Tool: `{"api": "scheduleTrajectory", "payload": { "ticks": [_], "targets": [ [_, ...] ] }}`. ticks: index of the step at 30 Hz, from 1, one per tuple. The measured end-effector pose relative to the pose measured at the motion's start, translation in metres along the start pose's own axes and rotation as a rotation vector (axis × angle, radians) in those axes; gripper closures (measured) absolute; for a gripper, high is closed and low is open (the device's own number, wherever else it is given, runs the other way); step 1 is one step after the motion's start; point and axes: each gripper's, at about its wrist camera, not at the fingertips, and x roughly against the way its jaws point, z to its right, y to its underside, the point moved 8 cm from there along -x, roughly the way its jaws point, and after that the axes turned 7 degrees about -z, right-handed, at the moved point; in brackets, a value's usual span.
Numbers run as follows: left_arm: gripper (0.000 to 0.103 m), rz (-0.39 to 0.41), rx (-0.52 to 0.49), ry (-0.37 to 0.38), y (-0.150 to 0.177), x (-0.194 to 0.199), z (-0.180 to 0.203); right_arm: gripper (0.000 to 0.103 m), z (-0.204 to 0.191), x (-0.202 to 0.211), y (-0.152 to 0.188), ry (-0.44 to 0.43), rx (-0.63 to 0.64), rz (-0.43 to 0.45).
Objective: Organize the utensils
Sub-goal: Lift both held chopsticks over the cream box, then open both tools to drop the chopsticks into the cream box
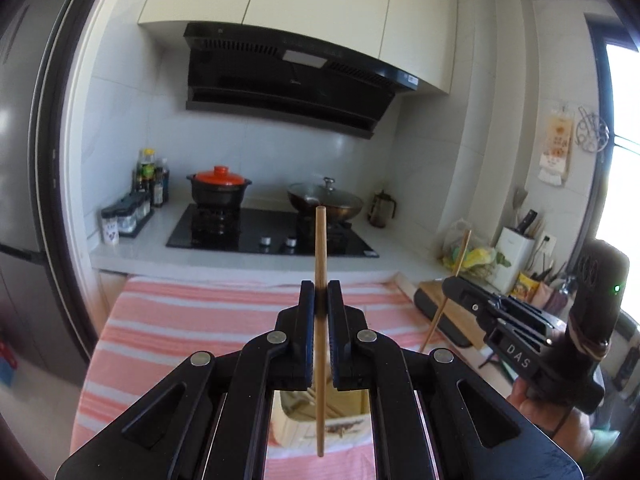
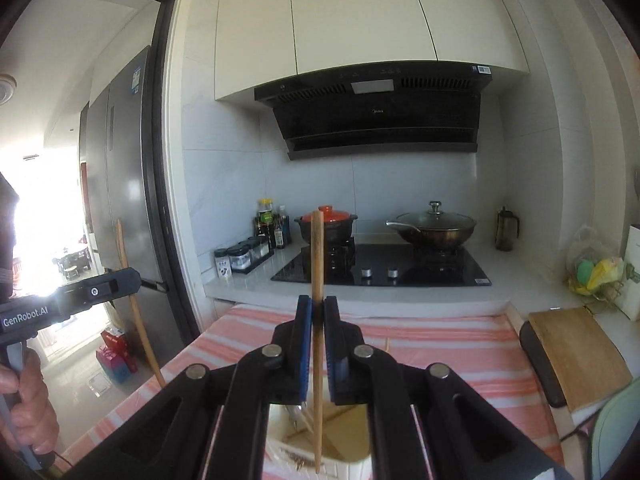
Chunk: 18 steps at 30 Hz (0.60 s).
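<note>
My left gripper (image 1: 320, 296) is shut on a wooden chopstick (image 1: 320, 240) that stands almost upright, its lower end hanging over a cream utensil box (image 1: 304, 424). My right gripper (image 2: 318, 312) is shut on a second wooden chopstick (image 2: 317, 248), also upright above the same box (image 2: 352, 460), which holds several utensils. Each view shows the other tool too: the right gripper (image 1: 450, 286) with its chopstick (image 1: 460, 260) at the right, and the left gripper (image 2: 134, 280) with its chopstick (image 2: 134, 308) at the left. Both are held high above the table.
A pink striped cloth (image 1: 180, 320) covers the table. Behind it are a black hob (image 2: 380, 268), a clay pot with an orange lid (image 2: 328, 224) and a lidded wok (image 2: 434, 228). A wooden cutting board (image 2: 576, 356) lies at the right, a fridge (image 2: 116, 180) at the left.
</note>
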Motion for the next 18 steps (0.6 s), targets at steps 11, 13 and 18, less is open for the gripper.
{"api": "scheduleTrajectory", "payload": {
  "ticks": [11,13,18],
  "targets": [
    [0.098,-0.239,0.061,-0.037,0.061,-0.145,-0.024,0.097,0.018,-0.133,0.073,-0.006,0.039,-0.277],
    [0.091,-0.303,0.051,-0.057,0.079,-0.16,-0.026,0.096,0.02,-0.148,0.094,-0.034,0.012,-0.368],
    [0.016,-0.259,0.032,-0.111,0.1,-0.125,-0.031,0.049,0.033,-0.127,0.115,-0.04,-0.076,-0.389]
  ]
}}
